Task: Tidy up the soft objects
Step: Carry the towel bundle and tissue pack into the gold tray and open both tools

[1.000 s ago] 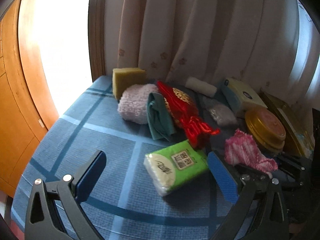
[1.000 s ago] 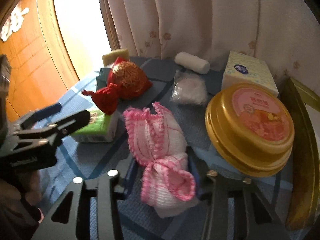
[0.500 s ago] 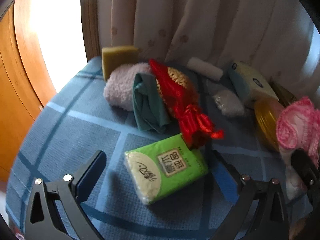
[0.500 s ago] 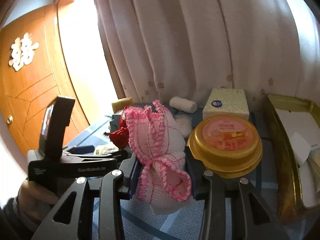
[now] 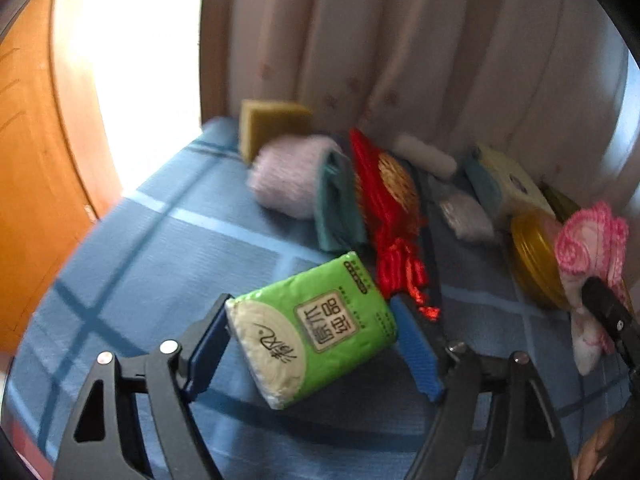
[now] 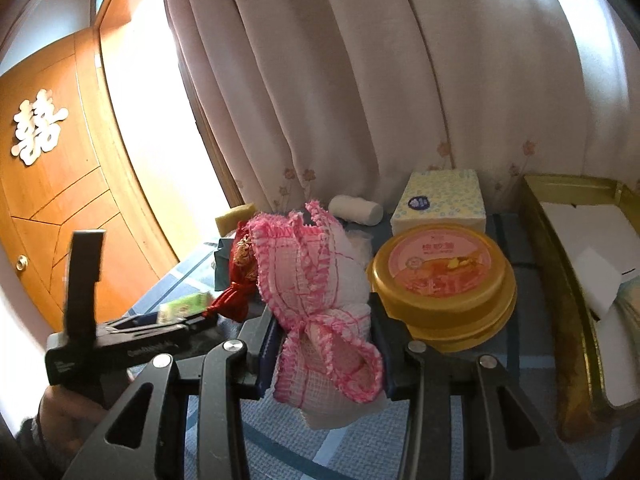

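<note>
The left tool (image 5: 310,342) has closed on the green tissue pack (image 5: 312,330), lifted askew off the blue bench (image 5: 152,256), likely to join the soft things at the far edge. The right tool (image 6: 324,346) grips the pink cloth (image 6: 320,292) raised beside the gold tin (image 6: 444,284), clear of clutter.

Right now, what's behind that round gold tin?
Behind the gold tin stands a pale dotted tissue box, backed by the curtain. The tin hides the box's lower front.
</note>
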Motion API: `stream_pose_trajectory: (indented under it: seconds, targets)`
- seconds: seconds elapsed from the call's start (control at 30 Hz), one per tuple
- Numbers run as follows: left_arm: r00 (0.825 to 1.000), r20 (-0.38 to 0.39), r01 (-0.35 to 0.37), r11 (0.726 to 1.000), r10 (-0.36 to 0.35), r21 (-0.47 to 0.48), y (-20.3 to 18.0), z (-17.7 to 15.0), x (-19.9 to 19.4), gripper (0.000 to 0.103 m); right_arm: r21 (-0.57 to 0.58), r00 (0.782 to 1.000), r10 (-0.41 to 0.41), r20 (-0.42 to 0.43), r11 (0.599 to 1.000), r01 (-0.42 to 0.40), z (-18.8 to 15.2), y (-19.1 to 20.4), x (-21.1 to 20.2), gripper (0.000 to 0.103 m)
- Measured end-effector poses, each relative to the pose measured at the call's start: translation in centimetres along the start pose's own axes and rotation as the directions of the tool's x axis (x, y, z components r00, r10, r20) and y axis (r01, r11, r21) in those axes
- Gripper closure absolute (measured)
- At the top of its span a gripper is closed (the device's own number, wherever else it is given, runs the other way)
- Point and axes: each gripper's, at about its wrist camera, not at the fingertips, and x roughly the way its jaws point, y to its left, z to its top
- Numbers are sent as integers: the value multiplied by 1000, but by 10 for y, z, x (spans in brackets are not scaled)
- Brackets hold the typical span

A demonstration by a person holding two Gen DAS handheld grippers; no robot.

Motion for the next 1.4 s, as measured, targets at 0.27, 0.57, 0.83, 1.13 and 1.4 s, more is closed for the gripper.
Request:
stream_pose_trajectory:
  seconds: [0.27,0.57,0.83,1.13,1.4]
  targets:
    - [986,167,13,993,7,-119,13,2,-31,24,-90,985,-91,150,990,105,-5,20,-28,60]
    - [947,322,6,1000,3,-25,-29,4,-53,24,-142,949,-188,253,963,229,-8,22,-47,60]
    - [928,369,40,998,-57,52,-68,-1,-58,24,-112,913,-273,304,941,319,-8,4,-63,60]
    - [922,361,91,986,-138,143,-114,-8,-58,24,-64,879,-346,329,920,386,-2,-24,-75,60]
    - [922,342,121,973,-184,197,-153,-13,-53,24,-35,845,-405,350,895,444,-5,-52,-91,60]
